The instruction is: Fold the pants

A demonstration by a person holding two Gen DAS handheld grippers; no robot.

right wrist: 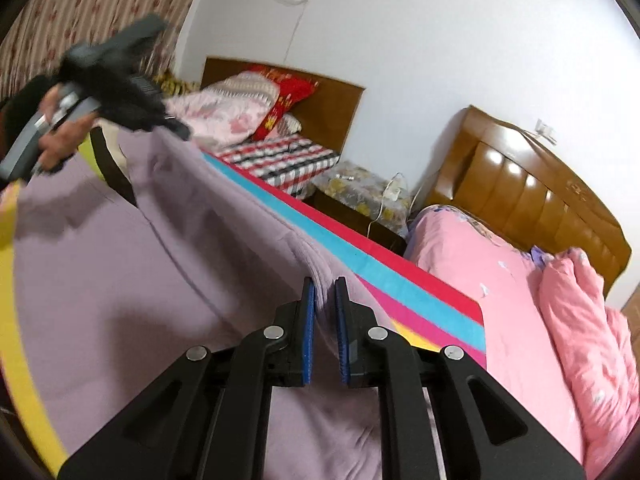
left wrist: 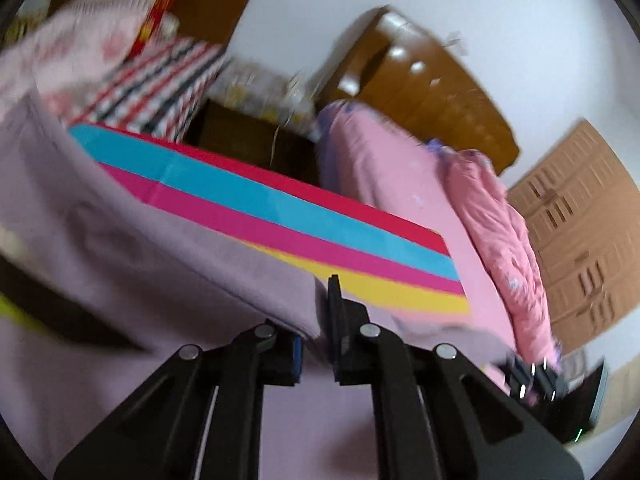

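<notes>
We see plain lilac fabric pants (right wrist: 140, 280) lying on a mat striped red, blue, magenta, yellow (right wrist: 400, 284); far right, a pink quilt (right wrist: 580, 320).

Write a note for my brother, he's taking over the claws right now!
Left claw: shut on the edge of the purple pants.
Right claw: shut on the same pants' edge, further along.
Pants: edge lifted between both claws, the rest lying on the striped mat.
Done: both grips taken, edge raised.
Left: likely carry the edge across, lay it flat, let go, then finish folding.

both grippers — left (left wrist: 316, 320), right (right wrist: 325, 312) — clamped, raised.
</notes>
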